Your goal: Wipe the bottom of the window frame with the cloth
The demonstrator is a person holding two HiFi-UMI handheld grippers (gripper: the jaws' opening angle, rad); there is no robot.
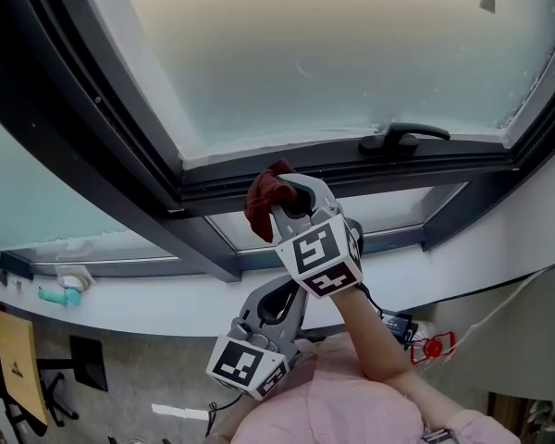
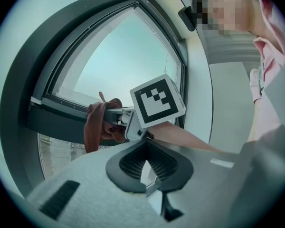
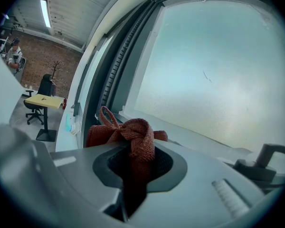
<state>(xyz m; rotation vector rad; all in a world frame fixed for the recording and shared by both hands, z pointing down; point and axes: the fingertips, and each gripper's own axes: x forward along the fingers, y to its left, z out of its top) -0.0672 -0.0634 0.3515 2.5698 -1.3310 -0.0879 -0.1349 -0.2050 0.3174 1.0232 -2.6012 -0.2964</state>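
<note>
The cloth (image 3: 133,136) is a coarse, loosely woven rust-red fabric, matt and nubbly. The window frame (image 1: 370,169) looks like dark matt metal, probably painted. Its pane (image 1: 333,54) is frosted, grainy glass. The right gripper (image 3: 135,148) has smooth grey plastic shells and ribbed black pads (image 3: 167,167).

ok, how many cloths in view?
1. A red cloth clamped in the right claw, up at the bottom rail of the window frame. Nothing in the left claw; no others visible.

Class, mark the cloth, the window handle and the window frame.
cloth (image 1: 260,207): head view, bunched red folds.
window handle (image 1: 412,131): head view, middle of the lever.
window frame (image 1: 462,161): head view, dark bottom rail.
</note>
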